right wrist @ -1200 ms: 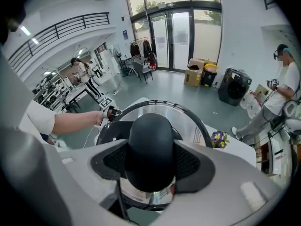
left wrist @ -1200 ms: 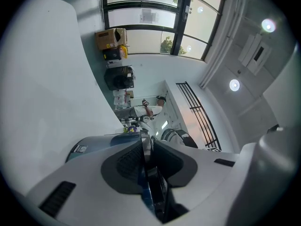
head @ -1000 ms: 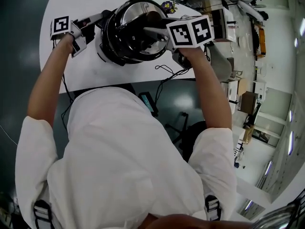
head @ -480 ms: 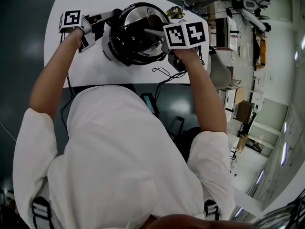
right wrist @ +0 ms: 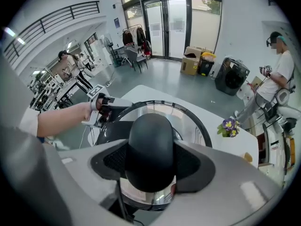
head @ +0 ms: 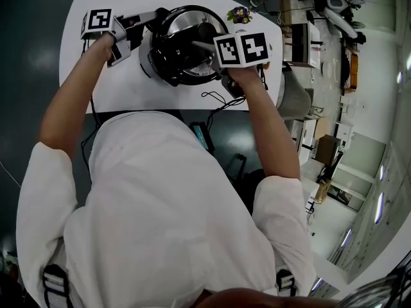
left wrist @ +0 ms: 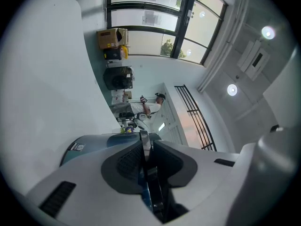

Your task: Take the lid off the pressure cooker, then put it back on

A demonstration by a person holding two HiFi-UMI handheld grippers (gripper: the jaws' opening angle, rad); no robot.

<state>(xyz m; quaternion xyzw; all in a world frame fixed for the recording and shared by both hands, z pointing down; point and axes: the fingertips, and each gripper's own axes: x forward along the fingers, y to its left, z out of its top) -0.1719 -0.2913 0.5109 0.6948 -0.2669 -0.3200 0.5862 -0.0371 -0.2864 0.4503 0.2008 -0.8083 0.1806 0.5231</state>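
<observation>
The black pressure cooker [head: 168, 61] stands on the white table [head: 96, 76]. Its steel lid [head: 186, 23] with a black rim lies over the cooker's mouth; whether it is seated I cannot tell. My right gripper [head: 203, 46] comes steeply down from the right. In the right gripper view its jaws [right wrist: 151, 160] are shut on the lid's black handle [right wrist: 150, 140], with the steel lid [right wrist: 193, 121] below. My left gripper [head: 153, 15] lies level at the cooker's left, shut [left wrist: 146, 159] on the thin side handle [left wrist: 143, 140] of the cooker body [left wrist: 91, 142].
A small pot of purple flowers [head: 239, 13] stands behind the cooker on the right [right wrist: 229, 125]. Black cables [head: 215, 98] trail over the table's near edge. A person [right wrist: 277, 65] stands on the floor beyond the table, among boxes and machines.
My right gripper has sunk a little with the lid handle still in its jaws. The left gripper has stayed on the side handle. The head view has shifted slightly.
</observation>
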